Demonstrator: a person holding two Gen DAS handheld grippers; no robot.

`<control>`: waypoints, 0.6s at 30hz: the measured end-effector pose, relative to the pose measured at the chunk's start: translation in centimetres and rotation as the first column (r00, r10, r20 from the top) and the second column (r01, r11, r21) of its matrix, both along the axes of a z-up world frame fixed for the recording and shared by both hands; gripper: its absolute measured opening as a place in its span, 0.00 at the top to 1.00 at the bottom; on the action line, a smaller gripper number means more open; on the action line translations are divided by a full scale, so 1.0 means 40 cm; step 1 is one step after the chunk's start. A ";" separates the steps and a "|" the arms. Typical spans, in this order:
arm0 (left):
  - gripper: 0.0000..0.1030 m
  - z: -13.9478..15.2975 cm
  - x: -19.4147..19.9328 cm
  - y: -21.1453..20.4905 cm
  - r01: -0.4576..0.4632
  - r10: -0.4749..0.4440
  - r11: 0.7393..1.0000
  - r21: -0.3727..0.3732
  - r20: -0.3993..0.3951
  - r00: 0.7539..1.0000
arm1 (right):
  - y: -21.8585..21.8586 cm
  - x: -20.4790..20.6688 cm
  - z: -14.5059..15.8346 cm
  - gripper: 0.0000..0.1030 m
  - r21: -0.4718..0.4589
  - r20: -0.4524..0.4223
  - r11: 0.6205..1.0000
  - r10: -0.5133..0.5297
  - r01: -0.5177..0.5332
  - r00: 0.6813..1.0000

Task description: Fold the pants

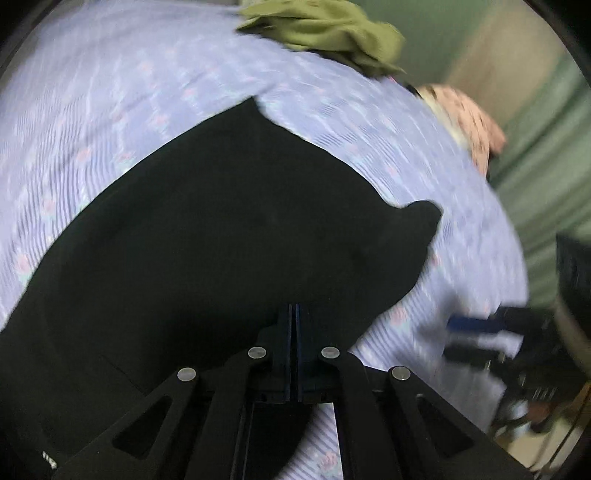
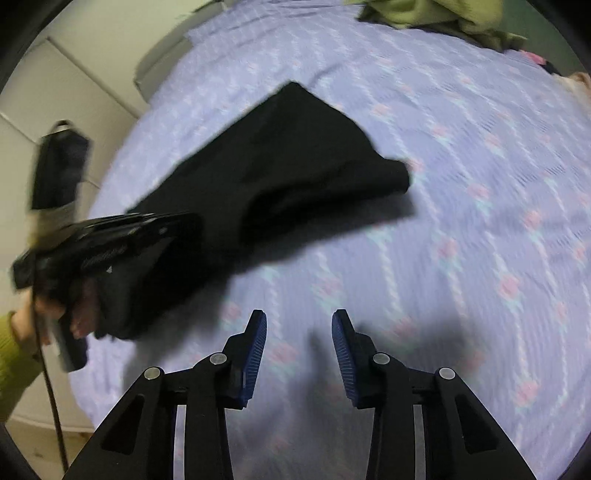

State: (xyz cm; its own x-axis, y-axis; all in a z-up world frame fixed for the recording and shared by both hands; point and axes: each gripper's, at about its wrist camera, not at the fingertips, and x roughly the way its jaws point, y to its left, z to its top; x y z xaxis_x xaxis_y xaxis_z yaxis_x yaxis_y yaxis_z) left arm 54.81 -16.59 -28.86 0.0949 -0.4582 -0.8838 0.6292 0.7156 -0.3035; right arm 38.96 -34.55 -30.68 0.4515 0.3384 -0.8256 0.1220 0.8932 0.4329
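The black pants (image 1: 207, 236) lie on a lilac flowered bedsheet (image 1: 110, 92). My left gripper (image 1: 294, 314) is shut on the pants' near edge and holds the fabric lifted. In the right wrist view the pants (image 2: 288, 162) hang from the left gripper (image 2: 122, 240) at the left, partly raised off the sheet. My right gripper (image 2: 299, 332) is open and empty above the bare sheet (image 2: 461, 221), to the right of the pants. It also shows blurred at the right of the left wrist view (image 1: 476, 339).
An olive green garment (image 1: 325, 33) is piled at the far edge of the bed; it also shows in the right wrist view (image 2: 436, 14). A pink patterned cloth (image 1: 469, 118) lies at the bed's right edge. Pale cupboards (image 2: 55, 96) stand beyond the bed's left side.
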 end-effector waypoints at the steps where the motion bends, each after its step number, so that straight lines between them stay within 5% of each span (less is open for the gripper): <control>1: 0.96 -0.007 0.023 0.009 -0.013 0.013 1.000 -0.010 -0.020 1.000 | 0.011 0.014 0.000 0.63 0.013 0.007 1.000 0.009 -0.009 1.000; 4: 0.96 -0.042 0.083 0.027 -0.053 0.050 0.998 -0.031 -0.100 0.994 | 0.057 0.072 0.001 0.63 0.053 0.037 0.997 0.061 -0.063 0.997; 8: 0.96 -0.031 0.050 0.029 0.013 -0.011 0.999 0.031 -0.066 0.998 | 0.115 0.113 -0.033 0.63 0.034 -0.007 0.992 0.118 -0.118 0.993; 11: 0.74 0.029 -0.065 0.023 0.156 -0.161 0.984 0.082 0.058 0.985 | 0.102 0.055 -0.022 0.63 0.024 -0.012 0.995 0.092 -0.092 0.996; 14: 0.63 0.056 -0.204 0.009 0.277 -0.301 0.948 0.157 0.161 0.940 | 0.078 0.003 -0.029 0.63 -0.021 -0.049 0.999 0.045 -0.046 0.998; 18: 0.55 0.014 -0.359 -0.035 0.386 -0.483 0.862 0.329 0.299 0.823 | 0.074 -0.041 -0.038 0.63 -0.060 -0.088 0.998 0.016 -0.021 0.996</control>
